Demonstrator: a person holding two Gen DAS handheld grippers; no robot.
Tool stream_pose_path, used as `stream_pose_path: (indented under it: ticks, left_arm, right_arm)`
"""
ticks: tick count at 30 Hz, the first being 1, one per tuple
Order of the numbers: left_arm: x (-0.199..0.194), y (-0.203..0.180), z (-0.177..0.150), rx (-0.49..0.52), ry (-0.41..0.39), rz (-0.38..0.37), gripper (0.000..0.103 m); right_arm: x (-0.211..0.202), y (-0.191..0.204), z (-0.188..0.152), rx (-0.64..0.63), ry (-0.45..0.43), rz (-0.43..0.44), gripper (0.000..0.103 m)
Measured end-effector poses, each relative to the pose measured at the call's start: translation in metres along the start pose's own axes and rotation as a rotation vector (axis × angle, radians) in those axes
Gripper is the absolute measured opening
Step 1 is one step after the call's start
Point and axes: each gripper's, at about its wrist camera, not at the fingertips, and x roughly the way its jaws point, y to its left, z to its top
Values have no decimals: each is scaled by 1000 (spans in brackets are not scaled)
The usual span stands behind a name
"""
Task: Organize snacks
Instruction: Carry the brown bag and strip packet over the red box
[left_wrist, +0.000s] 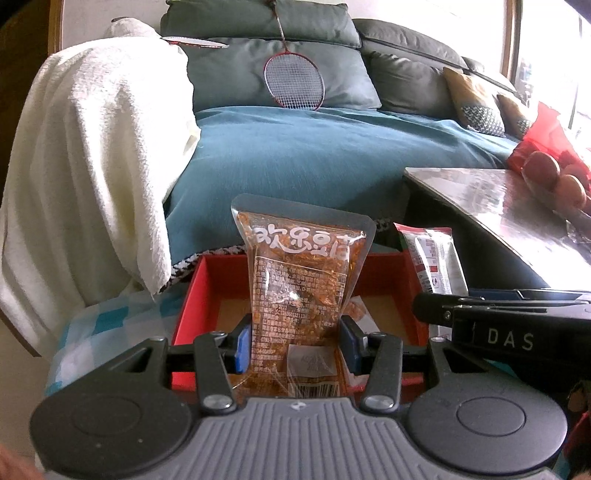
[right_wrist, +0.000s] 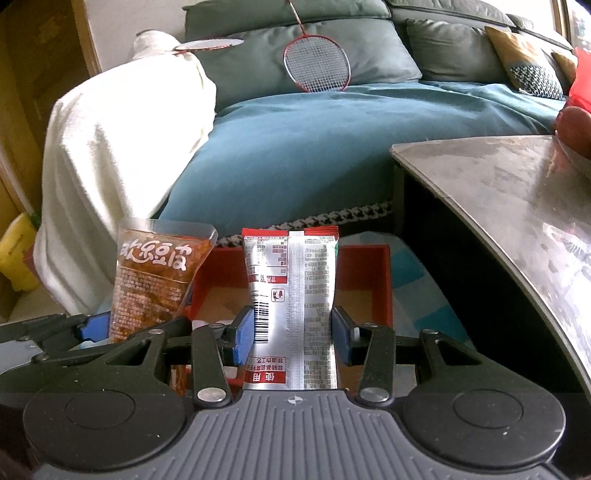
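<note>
The left gripper pinches a clear packet of orange snack upright over the red box. At its 3 o'clock, the right gripper clamps a silver-and-red packet above the same box, whose contents look like another packet, though blurred.

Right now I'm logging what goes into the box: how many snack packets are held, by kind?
Clear packet of orange-brown spicy snack, in the left gripper: 1
Silver foil packet with red ends, in the right gripper: 1
Total: 2, both above the red cardboard box.
</note>
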Motion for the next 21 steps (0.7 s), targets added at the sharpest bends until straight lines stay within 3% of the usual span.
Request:
stream_pose_path:
  ticks: [13, 21]
  left_arm:
    - [50, 1, 11, 3, 31, 27, 40]
    - [87, 4, 1, 2, 98, 57, 40]
  right_arm:
    - [49, -9, 17, -10, 35, -30, 52]
    - [87, -10, 11, -31, 103, -64, 52]
